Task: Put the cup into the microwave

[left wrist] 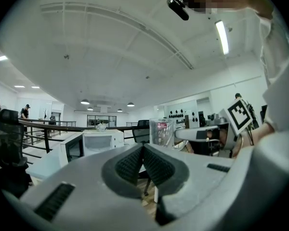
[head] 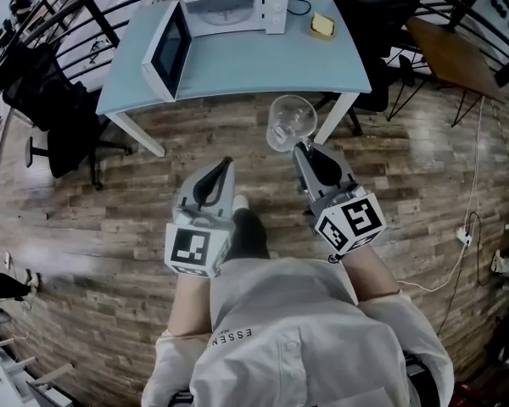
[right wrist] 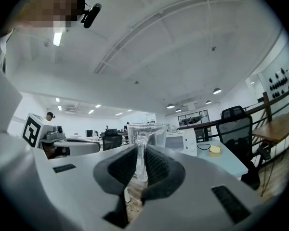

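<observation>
Head view looks down on a pale blue rectangular table (head: pixel 237 70) at twelve o'clock ahead of the person, standing on a wood-plank floor (head: pixel 110 202). At its far edge sits a white boxy microwave (head: pixel 233 7), its dark-windowed door (head: pixel 171 58) swung wide toward ten o'clock, so the cavity looks ready to take a load. Nearer, at one o'clock from the person's body, the right gripper (head: pixel 299 148) is clamped on the handle of a clear glass cup (head: pixel 290 121). The cup hangs upright over the floor just short of the table's near edge. Pinching the handle likely keeps the mouth up and the bulk ahead of the jaws for sliding in. The left gripper (head: pixel 227 164), at eleven o'clock, has its jaws pressed together on nothing, apparently idle since the door is open. A small yellow object (head: pixel 322 25) lies at the microwave's three o'clock.
</observation>
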The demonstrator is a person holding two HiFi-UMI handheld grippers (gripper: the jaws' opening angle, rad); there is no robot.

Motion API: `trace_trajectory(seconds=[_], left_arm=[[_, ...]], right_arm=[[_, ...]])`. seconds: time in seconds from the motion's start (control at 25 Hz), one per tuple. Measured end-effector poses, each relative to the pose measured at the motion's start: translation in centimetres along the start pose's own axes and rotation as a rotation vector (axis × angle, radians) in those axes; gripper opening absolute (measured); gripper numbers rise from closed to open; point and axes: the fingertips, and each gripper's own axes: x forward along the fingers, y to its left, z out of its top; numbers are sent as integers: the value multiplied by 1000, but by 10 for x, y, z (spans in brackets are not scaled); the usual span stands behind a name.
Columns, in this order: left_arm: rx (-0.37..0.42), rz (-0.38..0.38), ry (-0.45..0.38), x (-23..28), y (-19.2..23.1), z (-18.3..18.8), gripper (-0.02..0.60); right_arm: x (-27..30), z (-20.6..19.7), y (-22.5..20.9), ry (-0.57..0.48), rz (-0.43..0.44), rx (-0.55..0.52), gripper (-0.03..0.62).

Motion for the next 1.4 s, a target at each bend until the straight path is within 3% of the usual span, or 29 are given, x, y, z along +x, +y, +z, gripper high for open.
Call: trace_trajectory(seconds=[0.36,0.96,1.4], left_arm=[[-14,-24,-9,72,72,-4,0],[32,-105,-31,227,253,17,0],[-22,-95,5,297,316,-4,0]], right_arm=[[95,-7,-34,28,-12,-8,43],[311,15,-111,9,-91,-17,41],[399,-4,-160,61,-105,3,41]])
